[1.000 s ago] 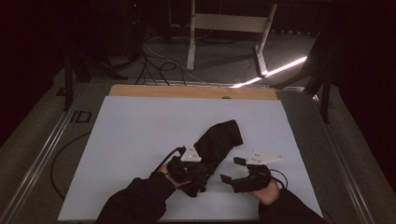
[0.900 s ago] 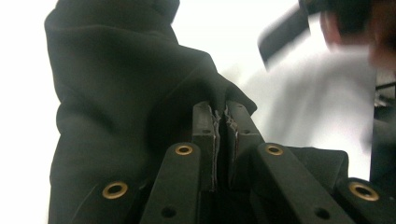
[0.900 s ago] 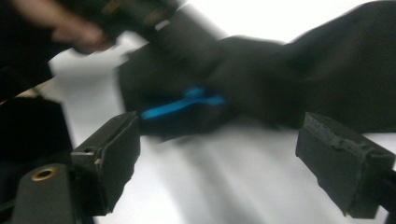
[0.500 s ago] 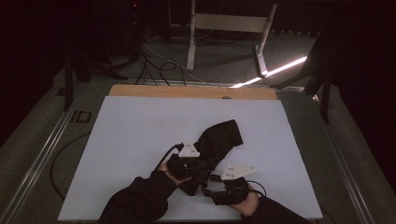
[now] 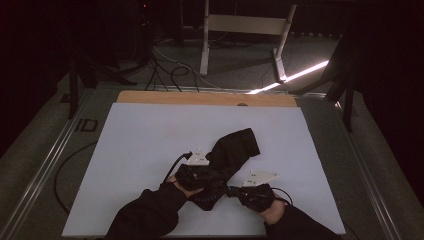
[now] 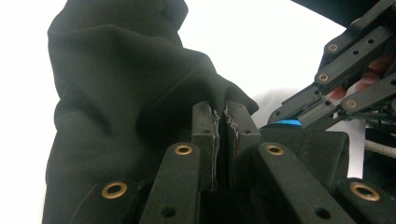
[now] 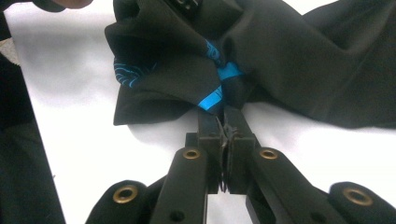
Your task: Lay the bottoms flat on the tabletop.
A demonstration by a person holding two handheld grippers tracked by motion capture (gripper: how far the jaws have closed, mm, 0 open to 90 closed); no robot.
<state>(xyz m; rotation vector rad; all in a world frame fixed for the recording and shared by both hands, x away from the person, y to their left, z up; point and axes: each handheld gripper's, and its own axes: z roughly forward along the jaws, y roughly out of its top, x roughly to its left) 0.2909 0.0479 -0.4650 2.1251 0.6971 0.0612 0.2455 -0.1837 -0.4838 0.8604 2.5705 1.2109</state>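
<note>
Black garment [image 5: 227, 155] crumpled on white desk [image 5: 150, 145], near front edge, toward centre. Left gripper [image 5: 200, 172] at garment's near-left end, jaws clamped on fold of black cloth. Right gripper [image 5: 235, 191] just right of that end; jaws have just been closing, now clamped on cloth edge beside blue print [image 7: 212, 100].
</note>
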